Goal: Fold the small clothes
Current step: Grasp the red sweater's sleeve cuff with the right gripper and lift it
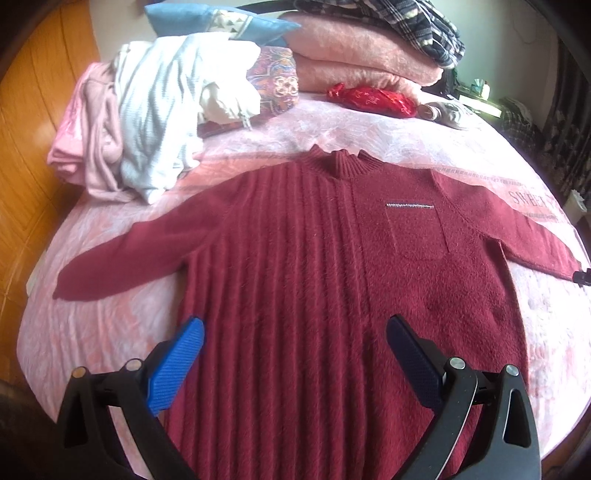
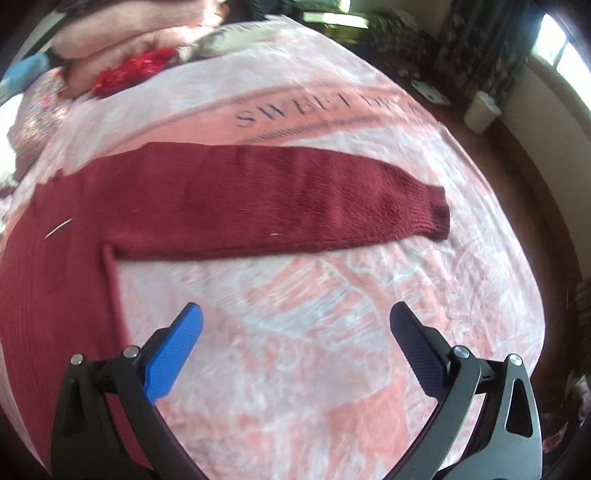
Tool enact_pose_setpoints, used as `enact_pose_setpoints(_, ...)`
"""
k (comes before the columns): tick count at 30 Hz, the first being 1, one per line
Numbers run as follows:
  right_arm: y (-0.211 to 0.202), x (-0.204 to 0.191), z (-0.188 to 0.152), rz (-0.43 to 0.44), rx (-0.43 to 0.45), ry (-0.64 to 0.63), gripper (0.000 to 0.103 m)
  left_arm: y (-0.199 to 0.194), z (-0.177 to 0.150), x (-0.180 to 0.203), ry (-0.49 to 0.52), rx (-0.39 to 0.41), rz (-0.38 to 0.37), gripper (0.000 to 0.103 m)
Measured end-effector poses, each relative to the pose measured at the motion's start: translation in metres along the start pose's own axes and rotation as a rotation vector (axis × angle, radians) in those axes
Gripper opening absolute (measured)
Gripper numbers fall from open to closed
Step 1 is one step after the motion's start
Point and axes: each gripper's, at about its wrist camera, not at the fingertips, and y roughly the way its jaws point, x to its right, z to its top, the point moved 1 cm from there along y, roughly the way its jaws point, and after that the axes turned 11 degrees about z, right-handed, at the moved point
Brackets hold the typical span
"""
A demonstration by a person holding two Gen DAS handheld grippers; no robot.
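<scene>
A dark red knitted sweater (image 1: 325,251) lies flat and face up on the pink bedspread (image 1: 110,325), collar away from me, both sleeves spread out sideways. My left gripper (image 1: 293,328) is open and empty, hovering over the sweater's lower body. In the right wrist view the sweater's right sleeve (image 2: 280,206) stretches across the bedspread (image 2: 314,369) to its cuff at the right. My right gripper (image 2: 295,314) is open and empty, above bare bedspread just below that sleeve and right of the sweater's side edge.
A heap of white and pink clothes (image 1: 147,122) lies at the far left of the bed. Folded pink blankets (image 1: 354,62), a blue pillow (image 1: 218,22) and a red pouch (image 1: 373,99) sit at the back. The bed's right edge drops to a dark floor (image 2: 517,177).
</scene>
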Motion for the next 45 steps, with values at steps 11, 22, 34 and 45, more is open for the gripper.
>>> enact_pose_setpoints(11,0.06,0.08,0.044,0.102,-0.033,0.17,0.1,0.065,0.033,0.044,-0.04,-0.053,-0.017,0.099)
enact_pose_setpoints(22,0.064,0.11,0.071,0.169,0.035,0.238,0.07,0.083,0.044,0.062,-0.032,-0.045,0.012,0.099)
enact_pose_setpoints(34,0.017,0.061,0.08,0.296,0.199,0.157,0.01,0.099,0.05,0.048,-0.055,-0.055,0.041,0.099)
enact_pose_setpoints(45,-0.035,-0.139,0.071,0.384,0.236,-0.249,0.009,0.102,0.051,0.013,-0.073,-0.057,0.062,0.099)
